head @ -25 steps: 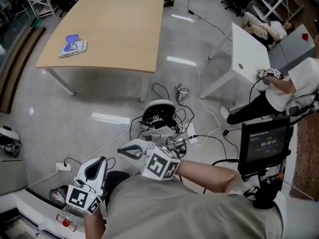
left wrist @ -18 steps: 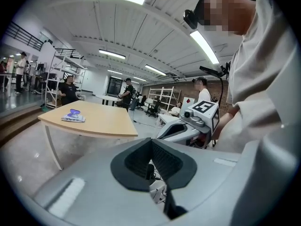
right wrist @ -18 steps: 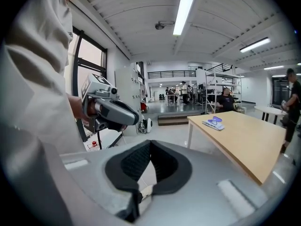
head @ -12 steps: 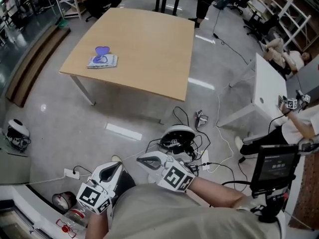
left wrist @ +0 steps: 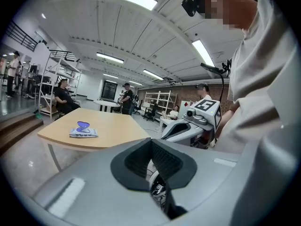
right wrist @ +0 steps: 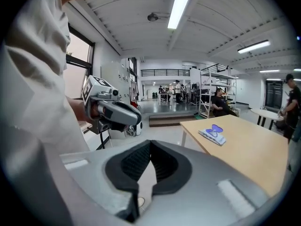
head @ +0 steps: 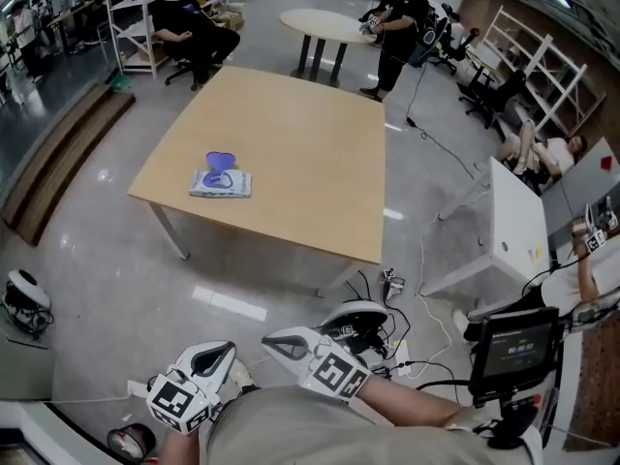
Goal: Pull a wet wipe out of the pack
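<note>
The wet wipe pack (head: 221,181), white with a purple lid flap, lies flat near the left edge of the wooden table (head: 310,153), far ahead of both grippers. My left gripper (head: 217,353) and right gripper (head: 281,340) are held low, close to my body, side by side and well short of the table. Both are shut with nothing between the jaws. The pack (left wrist: 83,131) shows small in the left gripper view beyond the shut left gripper (left wrist: 151,143). It also shows as the pack (right wrist: 212,134) in the right gripper view, past the right gripper (right wrist: 150,144).
A tangle of cables with a white round device (head: 346,322) lies on the floor between me and the table. A monitor on a stand (head: 510,344) is at my right. A white desk (head: 518,223) stands further right, a round table (head: 327,22) and several people at the back.
The head view has swung so the table and pack now sit nearer the middle of the picture. Both grippers stay shut and low by my body, slightly lower in view.
</note>
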### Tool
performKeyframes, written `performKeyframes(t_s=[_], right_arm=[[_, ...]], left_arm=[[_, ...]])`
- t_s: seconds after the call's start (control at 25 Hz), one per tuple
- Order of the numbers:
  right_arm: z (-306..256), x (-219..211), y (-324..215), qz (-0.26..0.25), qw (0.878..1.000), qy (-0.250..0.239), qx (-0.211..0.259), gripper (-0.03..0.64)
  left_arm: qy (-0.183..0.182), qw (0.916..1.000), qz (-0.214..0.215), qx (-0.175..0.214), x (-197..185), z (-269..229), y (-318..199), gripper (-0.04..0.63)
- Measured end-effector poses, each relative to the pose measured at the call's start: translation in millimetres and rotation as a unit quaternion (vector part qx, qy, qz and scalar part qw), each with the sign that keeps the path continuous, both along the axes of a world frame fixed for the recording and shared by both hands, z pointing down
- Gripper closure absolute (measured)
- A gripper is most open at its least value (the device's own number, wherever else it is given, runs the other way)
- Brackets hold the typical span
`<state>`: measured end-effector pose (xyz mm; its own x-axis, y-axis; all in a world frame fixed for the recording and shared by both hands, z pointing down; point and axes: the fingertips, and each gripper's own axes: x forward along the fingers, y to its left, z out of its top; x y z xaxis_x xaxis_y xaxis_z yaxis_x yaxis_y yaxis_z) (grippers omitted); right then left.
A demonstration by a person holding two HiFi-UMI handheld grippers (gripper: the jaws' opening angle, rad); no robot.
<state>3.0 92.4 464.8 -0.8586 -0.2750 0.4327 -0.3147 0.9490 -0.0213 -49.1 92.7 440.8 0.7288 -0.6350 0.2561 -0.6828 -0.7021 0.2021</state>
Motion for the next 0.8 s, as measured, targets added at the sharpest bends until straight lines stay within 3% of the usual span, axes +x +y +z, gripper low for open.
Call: performKeyframes(t_s=[0.16,0.48,0.8], right_arm=[[-5,-37,-14,0.003,1.0,0.004,-0.002,0.615],[-10,-73,-44,0.015,1.0,0.016,-0.004,0.615],[12,-99,-129,0.024,0.999,0.022,-0.014,0.615]], left_arm=[[-0.01,0.9999,0.008,-0.009,-40,-2,-15,0.591],[-0.016,0.9997,0.019,0.002,-76,-11,-63,0.591],[-0.017,0.9995,0.007,-0.024,-110,18,-129,0.591]])
